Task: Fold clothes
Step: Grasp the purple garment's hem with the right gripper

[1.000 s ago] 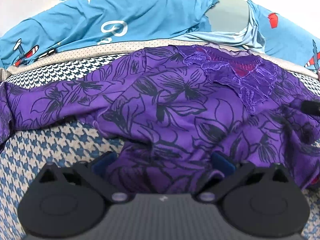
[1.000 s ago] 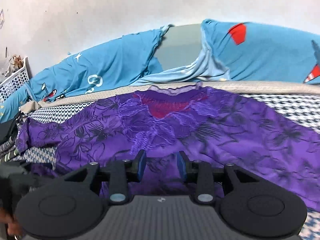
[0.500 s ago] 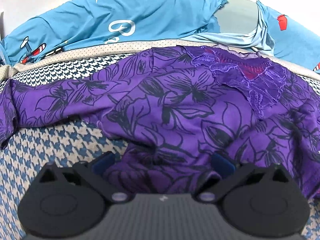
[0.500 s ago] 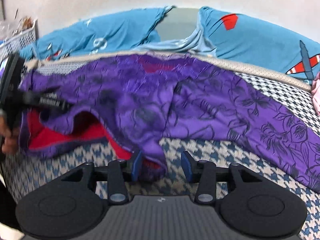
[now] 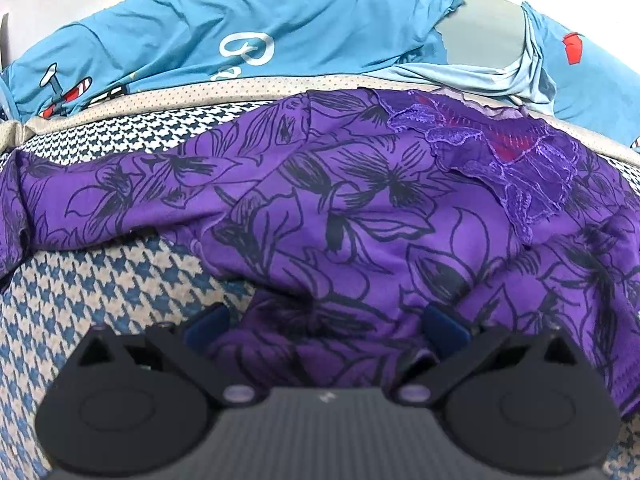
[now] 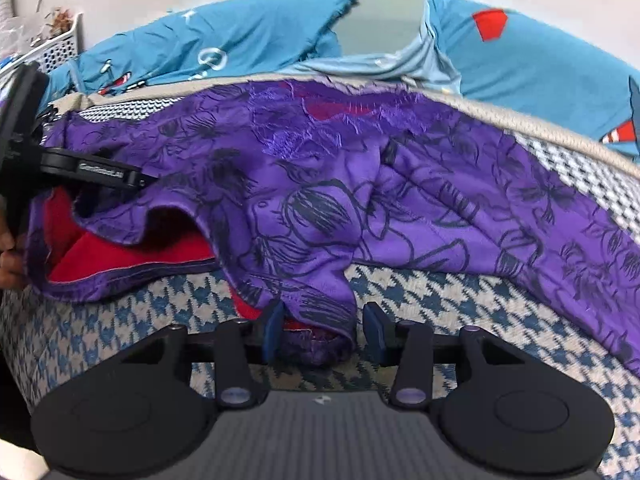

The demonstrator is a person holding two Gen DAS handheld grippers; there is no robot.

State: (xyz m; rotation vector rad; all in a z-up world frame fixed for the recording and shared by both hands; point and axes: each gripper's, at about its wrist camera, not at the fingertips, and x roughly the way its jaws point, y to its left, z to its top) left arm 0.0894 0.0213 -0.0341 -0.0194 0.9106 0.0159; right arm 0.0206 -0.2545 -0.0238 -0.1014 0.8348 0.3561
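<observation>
Left wrist view: the left gripper point(image 5: 326, 326) has its jaws spread wide, with the purple floral garment point(image 5: 360, 208) bunched between them on the houndstooth bed cover point(image 5: 80, 292). A blue printed sheet point(image 5: 280, 24) lies at 12 o'clock.

Right wrist view: the right gripper point(image 6: 322, 330) has its jaws apart around the garment's hem; the red lining point(image 6: 132, 252) shows at 9 o'clock.

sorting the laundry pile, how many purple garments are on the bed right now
1: a purple floral garment spread across the checked bed cover, its hem between the right gripper pads. The blue fabric behind may hide more.
</observation>
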